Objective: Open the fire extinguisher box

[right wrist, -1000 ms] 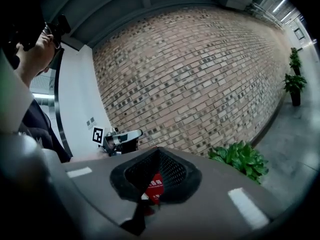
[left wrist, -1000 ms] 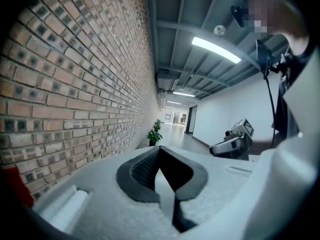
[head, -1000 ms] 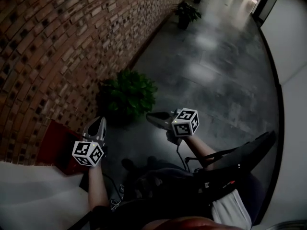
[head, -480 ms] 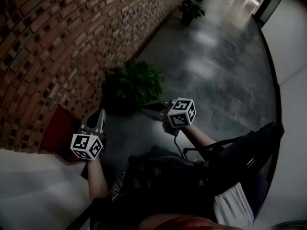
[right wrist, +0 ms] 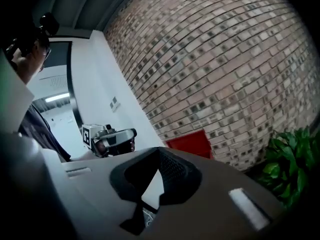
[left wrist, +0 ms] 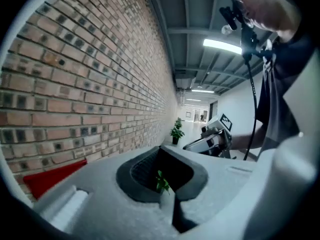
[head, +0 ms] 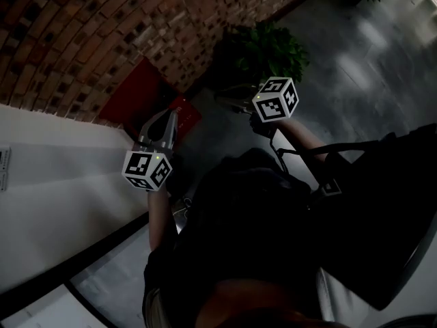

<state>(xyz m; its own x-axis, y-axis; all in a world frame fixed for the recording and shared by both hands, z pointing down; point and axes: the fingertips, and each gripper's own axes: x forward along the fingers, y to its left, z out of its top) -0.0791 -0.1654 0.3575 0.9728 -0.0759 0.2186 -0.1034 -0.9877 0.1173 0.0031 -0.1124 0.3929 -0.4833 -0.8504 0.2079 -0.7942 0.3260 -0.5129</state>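
The red fire extinguisher box (head: 145, 93) stands low against the brick wall, beside a white wall panel. My left gripper (head: 170, 117) is shut and empty, and its tips point at the box's near right corner, just short of it. In the left gripper view the box (left wrist: 52, 177) shows at the lower left. My right gripper (head: 231, 97) hovers to the right, in front of a potted plant (head: 263, 50), also shut with nothing in it. In the right gripper view the box (right wrist: 190, 143) lies ahead beyond the jaws, with the left gripper (right wrist: 113, 137) to its left.
A brick wall (head: 102, 26) runs behind the box. A white wall panel (head: 61, 190) lies to the left. Dark tiled floor (head: 382, 67) stretches to the right. More potted plants (left wrist: 176, 132) stand along the corridor. The person's dark clothing fills the lower head view.
The head view has swung toward the wall, bringing the red box nearer the middle. Both grippers sit higher in the picture, and the left one is closer to the box.
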